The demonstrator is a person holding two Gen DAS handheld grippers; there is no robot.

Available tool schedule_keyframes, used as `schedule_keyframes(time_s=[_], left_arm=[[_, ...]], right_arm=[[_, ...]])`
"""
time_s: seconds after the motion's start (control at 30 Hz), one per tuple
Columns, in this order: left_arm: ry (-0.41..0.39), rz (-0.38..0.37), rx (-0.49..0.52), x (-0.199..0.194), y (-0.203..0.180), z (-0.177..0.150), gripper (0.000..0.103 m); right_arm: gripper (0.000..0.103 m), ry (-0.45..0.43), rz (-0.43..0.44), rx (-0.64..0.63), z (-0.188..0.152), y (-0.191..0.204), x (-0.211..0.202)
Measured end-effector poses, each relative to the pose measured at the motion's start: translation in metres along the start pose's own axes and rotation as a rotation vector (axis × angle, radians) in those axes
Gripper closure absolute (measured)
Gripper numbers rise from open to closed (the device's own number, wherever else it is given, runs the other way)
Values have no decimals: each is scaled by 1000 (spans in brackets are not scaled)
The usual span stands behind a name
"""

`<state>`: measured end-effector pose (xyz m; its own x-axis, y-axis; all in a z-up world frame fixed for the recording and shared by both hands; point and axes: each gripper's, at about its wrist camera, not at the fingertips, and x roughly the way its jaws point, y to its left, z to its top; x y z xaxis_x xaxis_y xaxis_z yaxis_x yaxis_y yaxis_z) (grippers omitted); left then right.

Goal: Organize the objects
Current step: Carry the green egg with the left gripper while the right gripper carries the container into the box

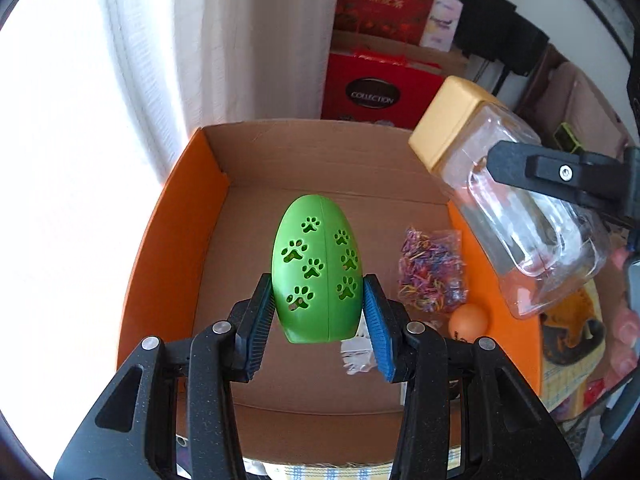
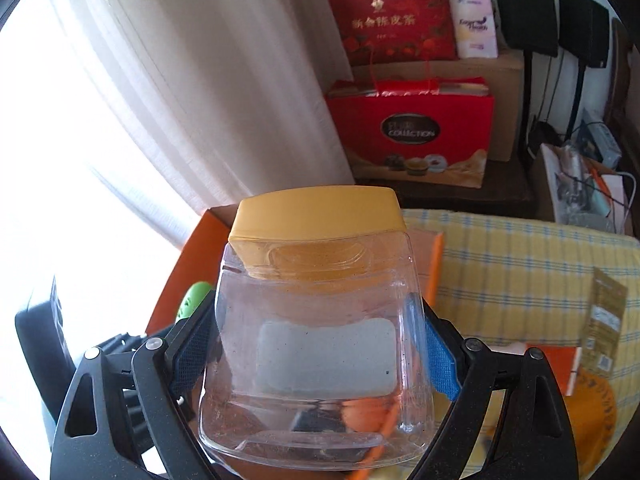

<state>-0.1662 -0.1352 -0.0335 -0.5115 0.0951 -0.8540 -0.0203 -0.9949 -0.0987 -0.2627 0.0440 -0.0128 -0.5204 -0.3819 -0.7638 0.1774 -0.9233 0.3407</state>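
My left gripper (image 1: 318, 314) is shut on a green egg-shaped case with paw-print holes (image 1: 316, 268) and holds it over the inside of an open cardboard box with orange outer walls (image 1: 168, 216). My right gripper (image 2: 316, 344) is shut on an empty clear plastic jar with a yellow lid (image 2: 316, 320). In the left wrist view the jar (image 1: 516, 208) hangs tilted above the box's right wall. The green case (image 2: 194, 298) peeks out left of the jar in the right wrist view.
In the box lie a bag of coloured rubber bands (image 1: 432, 272), an orange ball (image 1: 468, 320) and a white packet (image 1: 358, 354). The box sits on a yellow checked cloth (image 2: 520, 264). Red gift bags (image 2: 412, 128) stand behind, with a white curtain (image 2: 200, 80) to the left.
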Motion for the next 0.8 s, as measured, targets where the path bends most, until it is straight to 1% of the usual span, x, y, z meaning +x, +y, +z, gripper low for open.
schedule_keyframes(time_s=[0.17,0.4,0.7,0.8], left_arm=[[44,23,0,18,10,-10,62],[89,21,2,34,21,-24,62],[105,12,11,32,23,-37,62],[111,11,11,31,23,-41,62]], right_arm=[[12,38,-8,42,3,10,37],[12,81,-27,101,5,16,78],[12,68,-60,206,2,9,105],[12,112,-63,211,0,8,116]])
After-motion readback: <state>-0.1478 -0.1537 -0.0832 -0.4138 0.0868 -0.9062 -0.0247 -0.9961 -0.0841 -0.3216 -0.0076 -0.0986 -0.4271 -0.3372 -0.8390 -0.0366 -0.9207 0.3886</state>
